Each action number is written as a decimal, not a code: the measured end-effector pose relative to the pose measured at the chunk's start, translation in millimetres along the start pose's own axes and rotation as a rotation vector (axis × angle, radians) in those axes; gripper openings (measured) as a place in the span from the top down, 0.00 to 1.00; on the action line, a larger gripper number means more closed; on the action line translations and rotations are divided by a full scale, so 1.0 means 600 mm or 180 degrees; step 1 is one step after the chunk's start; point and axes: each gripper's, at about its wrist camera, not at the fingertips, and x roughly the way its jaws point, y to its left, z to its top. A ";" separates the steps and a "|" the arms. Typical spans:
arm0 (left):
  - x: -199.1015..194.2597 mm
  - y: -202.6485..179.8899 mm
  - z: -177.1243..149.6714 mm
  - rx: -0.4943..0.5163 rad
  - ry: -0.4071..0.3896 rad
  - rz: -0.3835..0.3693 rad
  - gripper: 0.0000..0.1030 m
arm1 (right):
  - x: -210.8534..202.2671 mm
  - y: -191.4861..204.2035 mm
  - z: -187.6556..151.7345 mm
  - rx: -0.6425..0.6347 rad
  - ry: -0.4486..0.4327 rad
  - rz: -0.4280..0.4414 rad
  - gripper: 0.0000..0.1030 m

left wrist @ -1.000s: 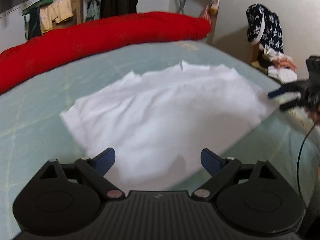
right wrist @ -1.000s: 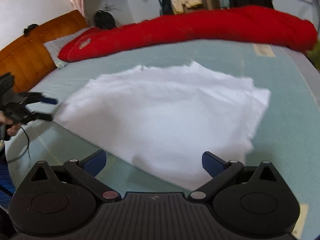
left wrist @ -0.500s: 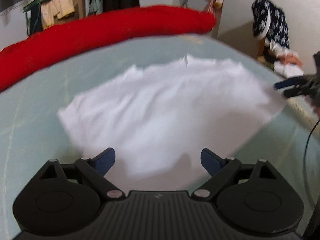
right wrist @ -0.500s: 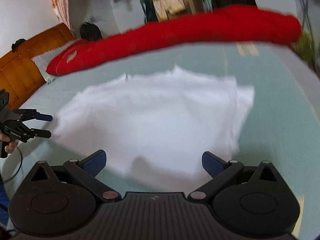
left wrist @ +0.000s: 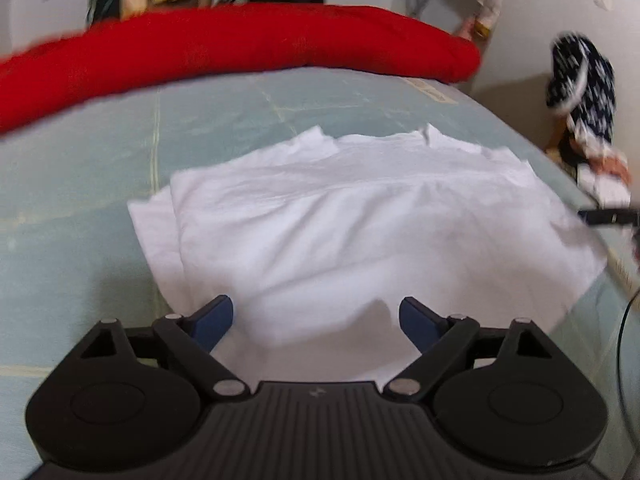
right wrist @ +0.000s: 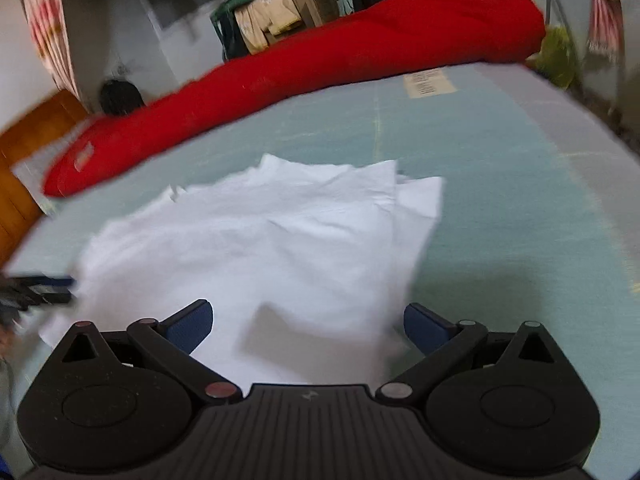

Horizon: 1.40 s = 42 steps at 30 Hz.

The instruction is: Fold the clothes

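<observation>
white cotton shirt (left wrist: 360, 232) lies flat, partly doubled, mid-frame on pale green bed (left wrist: 80, 184) | left tool (left wrist: 316, 316) spread at near hem | right tool (right wrist: 308, 322) spread too, probably lining up a grab

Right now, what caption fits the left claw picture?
Open left claw over a white shirt on the bed, red bolster behind.

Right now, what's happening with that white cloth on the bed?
A person is folding laundry with a handheld gripper in each hand. A white garment, partly folded, lies flat on the pale green mattress beside a long red bolster. The left gripper and the right gripper are both open over its near edge, holding nothing.
</observation>
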 end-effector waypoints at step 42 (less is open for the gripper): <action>0.060 -0.201 -0.064 0.3676 -0.0265 0.1645 0.11 | 0.040 0.262 -0.155 -0.3882 0.0039 -0.1505 0.00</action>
